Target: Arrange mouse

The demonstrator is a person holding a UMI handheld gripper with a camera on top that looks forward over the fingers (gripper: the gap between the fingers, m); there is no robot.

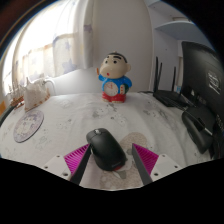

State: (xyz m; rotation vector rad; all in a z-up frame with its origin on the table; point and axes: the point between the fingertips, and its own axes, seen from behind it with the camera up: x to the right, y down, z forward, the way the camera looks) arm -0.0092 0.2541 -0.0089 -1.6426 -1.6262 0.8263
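No readable brand, label or writing anywhere on the things in view. Black mouse [105, 148] lying on the pale marbled table [70, 125], between the two fingers of the gripper [108, 158], nose pointing away. Fingers spread wide, magenta pads [77, 156] standing off from the mouse on either side with a gap at each, so open and not pressing on it. Beyond the mouse, at the far edge of the table, a cartoon boy figurine [114, 78] in blue and red, upright, well apart from it. To the left of the mouse, a round disc-like object [29, 124] flat on the table; farther back on that side, a small white object [36, 92], too small to make out. To the right of the mouse, a dark monitor or laptop [203, 75] with black cables [160, 75] rising beside it. Nothing lying between the mouse and the figurine.
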